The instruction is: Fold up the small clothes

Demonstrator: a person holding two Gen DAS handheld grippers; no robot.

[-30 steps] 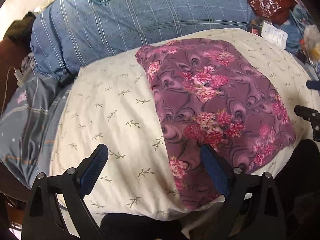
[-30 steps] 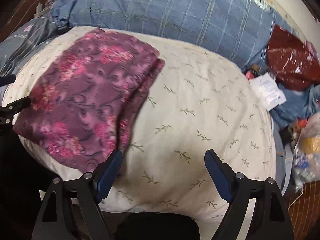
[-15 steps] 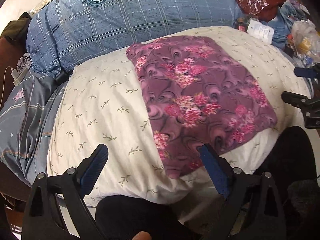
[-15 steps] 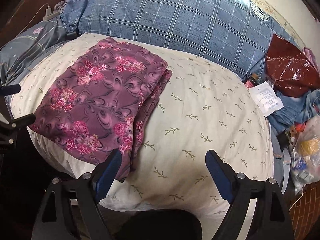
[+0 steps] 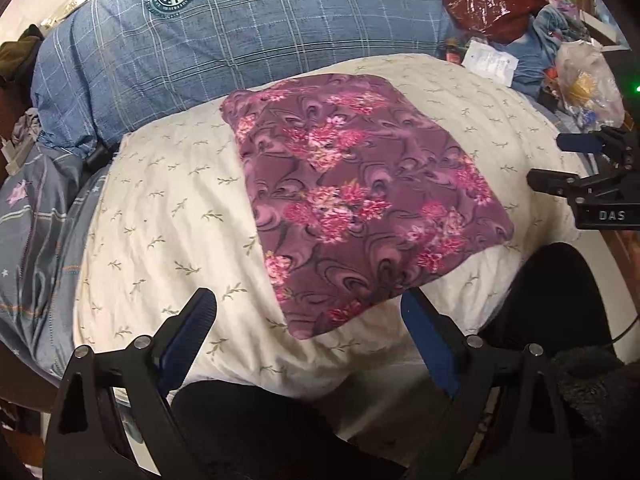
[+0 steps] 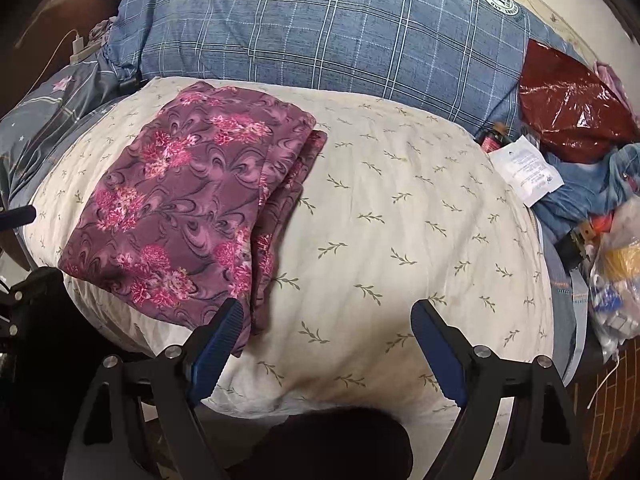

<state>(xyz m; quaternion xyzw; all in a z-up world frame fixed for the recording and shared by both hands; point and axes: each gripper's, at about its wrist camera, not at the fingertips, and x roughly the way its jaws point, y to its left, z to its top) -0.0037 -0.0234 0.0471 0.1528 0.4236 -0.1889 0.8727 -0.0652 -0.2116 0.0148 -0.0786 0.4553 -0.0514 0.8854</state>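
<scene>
Purple floral cloth, folded into a flat rectangular packet with pink flower clusters (image 5: 360,208), lies on a cream pillow printed with small green sprigs (image 5: 168,232). In the left wrist view the packet covers the pillow's middle and right part, its near corner reaching toward 6 o'clock; in the right wrist view the same packet (image 6: 188,208) sits at about 9 o'clock on the pillow (image 6: 400,232), with stacked layered edges showing along its right side.

Both pairs of tongs are released, jaws spread wide and holding nothing. The left tongs (image 5: 308,340) hover over the pillow's near edge, with the right blue pad just beside the packet's near corner; whether it touches cannot be told. The right tongs (image 6: 328,344) hang over the near edge too, the left pad overlapping the packet's near corner in the view. From the left wrist view, the right tongs also show at 3 o'clock (image 5: 560,160), apart from the cloth.

Beyond the pillow at 12 o'clock rests a blue plaid cushion with a round crest badge (image 6: 340,32). At 2 o'clock in the right wrist view lie a dark red glossy plastic bag (image 6: 572,112) and a white printed paper slip (image 6: 524,168), the slip just beside the pillow's far right corner.
</scene>
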